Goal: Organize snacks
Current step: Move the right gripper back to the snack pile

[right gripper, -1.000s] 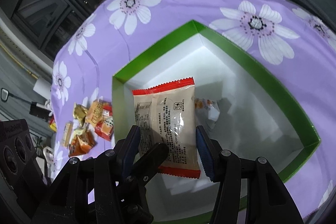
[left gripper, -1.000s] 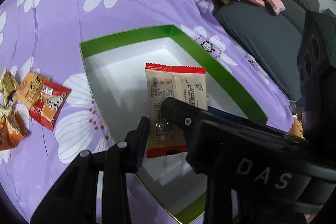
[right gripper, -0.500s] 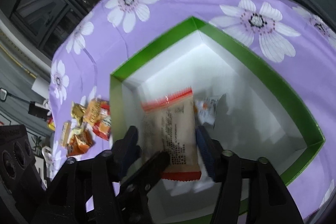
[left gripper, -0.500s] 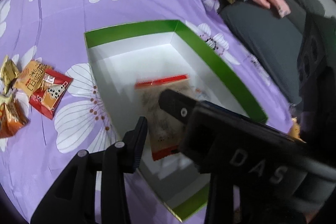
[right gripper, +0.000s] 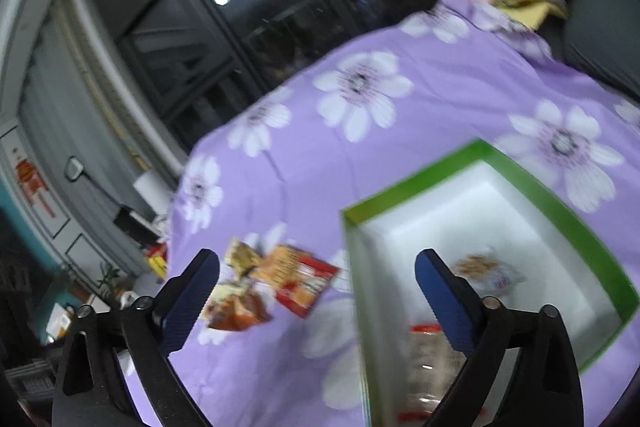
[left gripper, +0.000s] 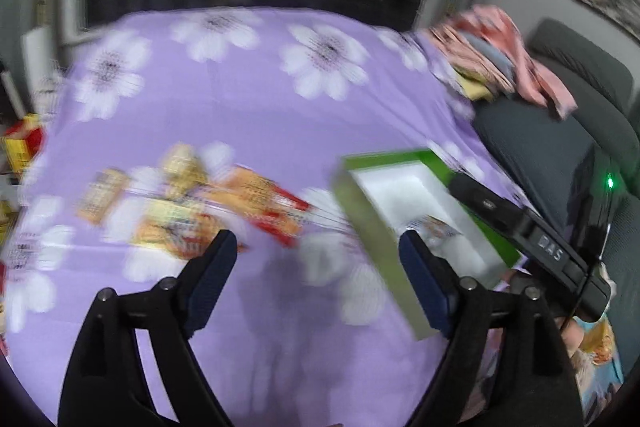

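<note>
A green-rimmed white box (right gripper: 552,211) sits on the purple flowered cloth. Inside it lie a beige snack packet with red ends (right gripper: 432,359) and a small white wrapper (right gripper: 486,269). Several loose snack packets (right gripper: 280,279) lie on the cloth left of the box; the left wrist view shows the same packets (left gripper: 200,203) blurred. My left gripper (left gripper: 314,253) is opening above the cloth between the packets and the box (left gripper: 360,211), with nothing between its jaws. My right gripper (right gripper: 318,273) is opening wide over the box's left wall, also empty. Its black body (left gripper: 532,239) shows at the right of the left wrist view.
Folded pink clothes (left gripper: 492,43) lie on a grey sofa (left gripper: 560,131) beyond the cloth's far right. Dark windows (right gripper: 224,27) stand behind the table. Red and yellow items (left gripper: 20,143) sit at the left edge.
Both grippers let go of the beige packet, which now lies in the box, and opened wide. The left one swung left and up toward the loose packets; the right one rose and tilted up.
</note>
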### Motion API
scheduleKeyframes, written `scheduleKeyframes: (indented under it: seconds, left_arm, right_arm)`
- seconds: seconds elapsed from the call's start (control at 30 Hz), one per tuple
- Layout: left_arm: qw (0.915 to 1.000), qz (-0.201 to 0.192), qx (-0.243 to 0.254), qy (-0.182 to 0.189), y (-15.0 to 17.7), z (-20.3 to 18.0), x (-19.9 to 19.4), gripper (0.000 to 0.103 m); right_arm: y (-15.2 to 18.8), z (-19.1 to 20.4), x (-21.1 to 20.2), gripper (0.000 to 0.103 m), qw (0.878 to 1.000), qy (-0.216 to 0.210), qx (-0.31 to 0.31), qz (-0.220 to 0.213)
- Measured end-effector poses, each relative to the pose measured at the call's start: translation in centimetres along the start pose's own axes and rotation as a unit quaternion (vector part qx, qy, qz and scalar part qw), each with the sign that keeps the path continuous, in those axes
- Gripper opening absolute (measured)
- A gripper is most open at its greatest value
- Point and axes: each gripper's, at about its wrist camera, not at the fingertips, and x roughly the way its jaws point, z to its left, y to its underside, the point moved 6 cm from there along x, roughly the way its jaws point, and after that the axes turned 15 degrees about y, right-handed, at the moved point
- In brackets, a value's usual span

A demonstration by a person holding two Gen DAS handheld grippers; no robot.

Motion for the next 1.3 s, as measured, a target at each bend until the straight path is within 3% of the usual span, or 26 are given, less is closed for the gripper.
scheduleKeyframes:
  seconds: [0.13, 0.33, 0.53, 0.73, 1.0, 1.3]
  left_arm:
    - [0.9979, -0.020, -0.027, -0.055, 0.3, 4.5, -3.7, 0.098]
    - [0.9895, -0.042, -0.052, -0.128, 1.9, 10.7, -8.4, 0.098]
    - [0.9820, -0.077, -0.077, -0.154, 3.0, 15.4, -12.5, 0.098]
    - [0.9772, -0.120, -0.104, -0.141, 3.2, 18.5, -12.9, 0.098]
    - [0.9803, -0.094, -0.108, -0.136, 3.6, 20.6, -9.1, 0.097]
    - [0.9721, -0.100, -0.167, -0.131, 3.9, 22.6, -9.2, 0.096]
  right_arm:
    - [1.5, 3.5, 0.5, 0.100, 0.999, -0.038, -0.027, -0.003]
    - [4.9, 7.5, 2.5, 0.100, 0.995, -0.070, -0.073, 0.023]
    - [8.7, 9.8, 4.5, 0.100, 0.988, -0.082, -0.123, 0.039]
    - [12.5, 10.9, 6.4, 0.100, 0.978, -0.074, -0.180, 0.070]
    - [13.4, 10.8, 7.7, 0.100, 0.975, -0.045, -0.202, 0.080]
    - [12.5, 11.0, 8.2, 0.100, 0.979, -0.022, -0.185, 0.080]
